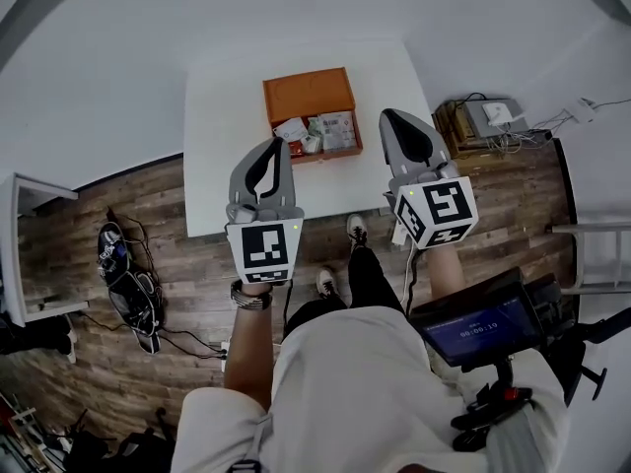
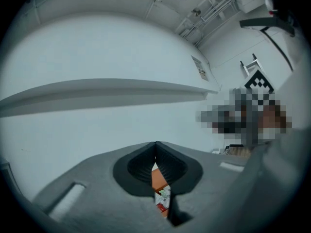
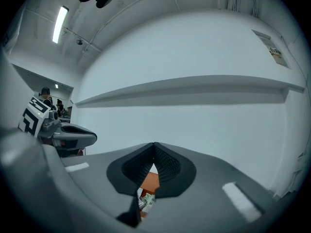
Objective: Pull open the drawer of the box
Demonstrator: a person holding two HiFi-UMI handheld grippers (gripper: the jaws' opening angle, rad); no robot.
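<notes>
A wooden floor [image 1: 118,195] spreads under a white counter [image 1: 222,146], and the person stands at the counter's near edge, with shoes [image 1: 340,254] showing below. The orange box [image 1: 308,95] sits on the counter toward its far side, between the two grippers as the head view shows them. Its drawer [image 1: 320,136] stands out toward the person and is filled with small packets [image 1: 335,129]. Both grippers are held up over the near half of the counter, well apart from the box and pointing away from the person. The left gripper [image 1: 279,142] has its fingers [image 2: 138,165] closed tip to tip with nothing between them. Through the slit below the tips, only the orange box and packets show far beneath. The right gripper [image 1: 390,114] is the same: its fingers [image 3: 167,165] are pressed together and empty, with a sliver of the box seen through the gap. To the right of the counter, a low stand [image 1: 488,121] carries a grey device and cables.
</notes>
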